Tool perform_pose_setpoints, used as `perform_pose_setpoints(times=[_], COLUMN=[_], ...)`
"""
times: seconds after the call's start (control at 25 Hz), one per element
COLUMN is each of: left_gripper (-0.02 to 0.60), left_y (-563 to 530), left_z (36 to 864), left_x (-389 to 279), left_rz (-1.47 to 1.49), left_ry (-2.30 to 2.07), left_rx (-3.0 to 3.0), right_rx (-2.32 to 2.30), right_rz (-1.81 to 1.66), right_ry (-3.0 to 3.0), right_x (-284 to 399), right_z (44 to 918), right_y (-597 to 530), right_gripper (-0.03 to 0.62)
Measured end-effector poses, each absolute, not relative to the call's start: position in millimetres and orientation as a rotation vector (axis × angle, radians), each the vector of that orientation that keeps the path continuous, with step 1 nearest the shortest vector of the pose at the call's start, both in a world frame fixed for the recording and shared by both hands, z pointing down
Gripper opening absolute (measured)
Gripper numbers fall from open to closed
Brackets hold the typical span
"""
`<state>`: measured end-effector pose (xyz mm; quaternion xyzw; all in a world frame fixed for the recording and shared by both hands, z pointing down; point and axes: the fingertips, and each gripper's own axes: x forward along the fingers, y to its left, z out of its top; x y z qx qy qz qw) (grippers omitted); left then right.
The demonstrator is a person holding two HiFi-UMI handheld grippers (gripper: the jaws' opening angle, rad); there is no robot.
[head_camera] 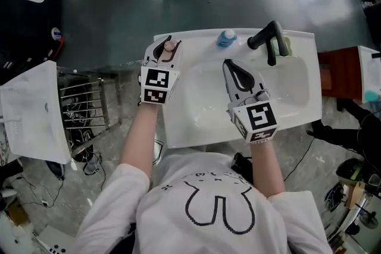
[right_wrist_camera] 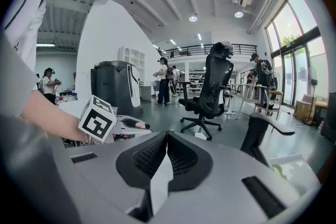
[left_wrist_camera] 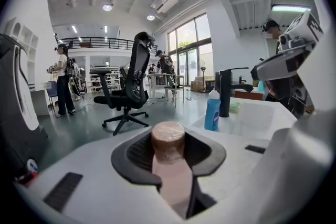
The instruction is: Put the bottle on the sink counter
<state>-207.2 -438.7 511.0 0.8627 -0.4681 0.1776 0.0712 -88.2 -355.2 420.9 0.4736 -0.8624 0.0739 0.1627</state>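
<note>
My left gripper (head_camera: 164,52) clasps the small pale-pink plastic bottle with a brown cap (left_wrist_camera: 168,140) over the left far corner of the white ceramic sink counter (head_camera: 196,38). My right gripper (right_wrist_camera: 167,157) is clenched on nothing. Placing seems in hand: next I'd lower the bottle upright, then let go.

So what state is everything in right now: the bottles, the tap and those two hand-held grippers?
Left hand-held gripper: shut on pink bottle
Right hand-held gripper: shut, empty
Pink bottle: capped, held by the left one
Blue bottle: upright, on sink rim
Tap: no water running
</note>
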Motion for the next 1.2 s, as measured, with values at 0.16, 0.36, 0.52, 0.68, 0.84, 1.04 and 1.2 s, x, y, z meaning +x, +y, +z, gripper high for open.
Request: perform_pose_setpoints(times=[0.16,0.36,0.52,0.68,0.84,1.04,1.2], left_gripper=[0.138,0.319,0.322,0.322,0.322,0.321,0.322], left_y=[-437,-437,-430,-421,-407,-390,-369], left_z=[511,507,496,484,468,441,418], left_x=[-207,-210,-213,-216,-217,-226,-227], left_rz=[0.551,0.529,0.514,0.490,0.478,0.447,0.414], left_ry=[-1.403,-1.428,-1.465,-1.507,-1.547,-1.654,-1.714], left_rx=[2.592,2.589,2.583,2.576,2.583,2.582,2.589], right_rx=[1.349,1.334,1.320,1.306,1.289,1.285,1.300], right_rz=[0.204,0.183,0.171,0.139,0.100,0.044,0.004], right_ry=[-2.456,-2.459,-2.477,-2.506,-2.531,-2.564,-2.588], right_x=[-92,-91,-92,-95,-96,-93,-85], right_z=[420,419,413,402,389,368,351], right_y=[-352,-345,-341,-337,-329,-311,-294], right_gripper=[0.029,0.028,0.029,0.029,0.029,0.029,0.028])
